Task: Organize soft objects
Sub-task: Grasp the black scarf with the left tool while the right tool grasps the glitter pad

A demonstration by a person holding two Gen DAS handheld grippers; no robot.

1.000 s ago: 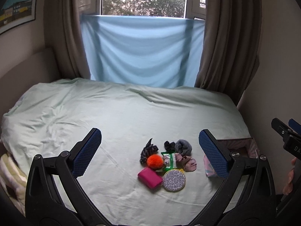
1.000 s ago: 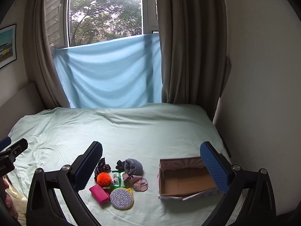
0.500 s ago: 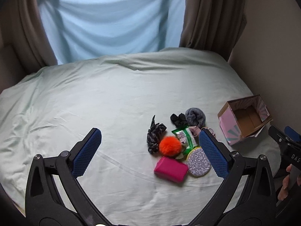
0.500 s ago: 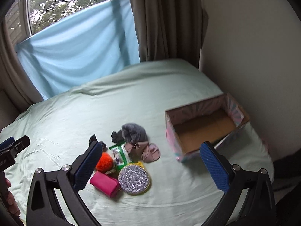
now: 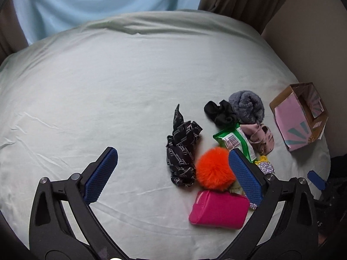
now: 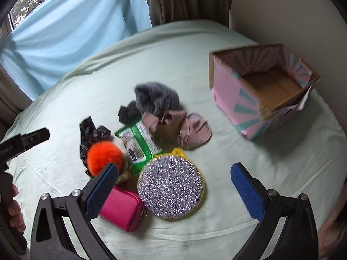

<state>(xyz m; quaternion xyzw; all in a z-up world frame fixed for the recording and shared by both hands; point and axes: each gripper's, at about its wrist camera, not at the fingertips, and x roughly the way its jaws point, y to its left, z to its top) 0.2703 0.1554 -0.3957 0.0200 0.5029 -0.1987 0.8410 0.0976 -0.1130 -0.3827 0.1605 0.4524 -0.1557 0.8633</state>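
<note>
Nearest, two hand-held grippers are hovering over a pale green bed (image 5: 108, 82). Both the left gripper (image 5: 173, 171) and the right gripper (image 6: 174, 186) are spread wide, gripping nothing. Just beyond their blue pads, a heap of soft things is lying on the sheet: a pink pouch (image 5: 219, 209) closest, touching a round glittery purse (image 6: 171, 186), then an orange pompom (image 5: 213, 168) beside a black patterned scrunchie (image 5: 183, 147). Behind these, a green packet (image 5: 235, 139) is resting against a mauve bow (image 6: 184, 127), with a black scrunchie (image 5: 220, 112) and a grey furry one (image 5: 247, 106) farther back. To the right, apart from the heap, a pink open box (image 6: 245, 95) is sitting. Farthest, a blue cloth (image 6: 71, 28) is hanging between brown curtains (image 6: 186, 0).
</note>
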